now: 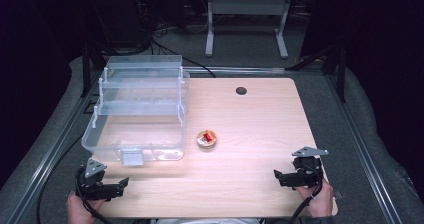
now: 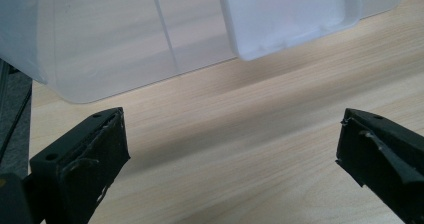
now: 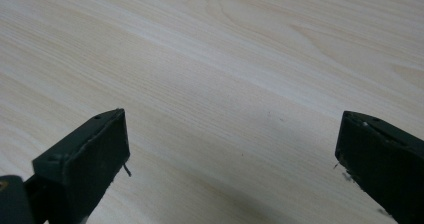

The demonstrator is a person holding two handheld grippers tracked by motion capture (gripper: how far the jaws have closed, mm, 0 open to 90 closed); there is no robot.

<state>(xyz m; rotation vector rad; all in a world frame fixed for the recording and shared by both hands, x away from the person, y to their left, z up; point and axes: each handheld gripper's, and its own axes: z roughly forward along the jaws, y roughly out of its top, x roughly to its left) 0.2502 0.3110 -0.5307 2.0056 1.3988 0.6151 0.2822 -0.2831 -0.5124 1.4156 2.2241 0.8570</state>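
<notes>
1. The clear plastic box point(image 1: 137, 109), a tiered organiser with its trays fanned open, stood on the left half of the wooden table point(image 1: 250, 184), at about 10 o'clock from the table's middle; its latch tab point(image 1: 132, 157) faced the near edge.
2. Nearest the person, the left gripper point(image 1: 121, 184) lay at about 7 o'clock, close to the table's near left corner, held by the left hand point(image 1: 80, 208) at the table's edge and pointing towards 3 o'clock, level with the tabletop.
3. Its jaws stood wide apart with nothing between them; in the left gripper view bare wood lay between them, with the box wall point(image 2: 100, 39) and the latch tab point(image 2: 290, 19) just ahead.
4. The right gripper point(image 1: 276, 176) sat at about 5 o'clock near the table's right edge, gripped by the right hand point(image 1: 320, 199) and pointing towards 9 o'clock, low over the wood.
5. Its jaws were likewise spread wide and held nothing; the right gripper view showed plain wood grain between them.
6. A small round container point(image 1: 206, 139) with a red piece on top stood near the table's centre, just beside the box's right front corner at its 3 o'clock, well apart from both grippers.
7. Farther off, at 12 o'clock, a dark round hole point(image 1: 241, 90) marked the tabletop.
8. No brand, label or writing could be read on anything.
</notes>
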